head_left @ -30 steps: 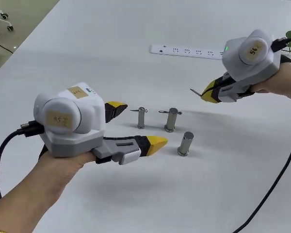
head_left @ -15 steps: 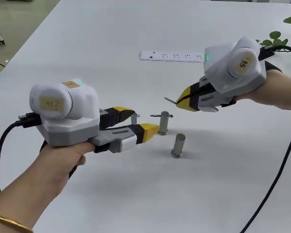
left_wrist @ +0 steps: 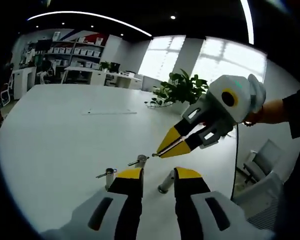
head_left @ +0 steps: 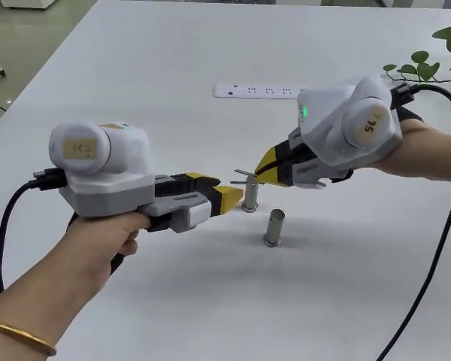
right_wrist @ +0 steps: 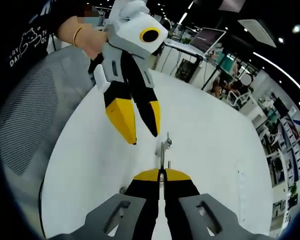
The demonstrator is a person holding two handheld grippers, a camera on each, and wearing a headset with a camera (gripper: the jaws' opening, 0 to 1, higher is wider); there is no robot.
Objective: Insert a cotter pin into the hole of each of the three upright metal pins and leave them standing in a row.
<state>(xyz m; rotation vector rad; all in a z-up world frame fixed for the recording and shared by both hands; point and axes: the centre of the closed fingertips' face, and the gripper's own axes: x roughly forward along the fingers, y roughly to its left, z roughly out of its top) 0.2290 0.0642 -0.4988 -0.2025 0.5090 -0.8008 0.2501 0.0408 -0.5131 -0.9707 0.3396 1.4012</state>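
1. A white table (head_left: pixel 135 68) carries all the work.
2. The left gripper (head_left: pixel 222 189) lies nearly level, low over the table and pointing right. The left hand (head_left: pixel 98 241) wraps it from beneath. Its yellow-tipped jaws stand apart with nothing between them.
3. The right gripper (head_left: pixel 261 170) comes in from the right and is tilted down to the left. The right hand (head_left: pixel 428 150) grips it from behind, and a green light glows on its body. Its jaws are pressed together on a cotter pin (head_left: pixel 243 174).
4. A plant (head_left: pixel 436 53) stands at the far right edge of the table.
5. A white power strip (head_left: pixel 259 91) lies well behind the grippers.
6. Three metal pins stand upright close together.
   - In the left gripper view, the left pin (left_wrist: pixel 110 177) and the middle pin (left_wrist: pixel 141 161) each have a thin cross piece near the top.
   - The bare pin (head_left: pixel 273 226) stands nearest the person, just right of the left gripper's tips.
7. The held cotter pin pokes left from the right gripper's tips, just above the middle pin.
8. Each gripper bears a tan sticker with handwritten digits that I cannot read with certainty.
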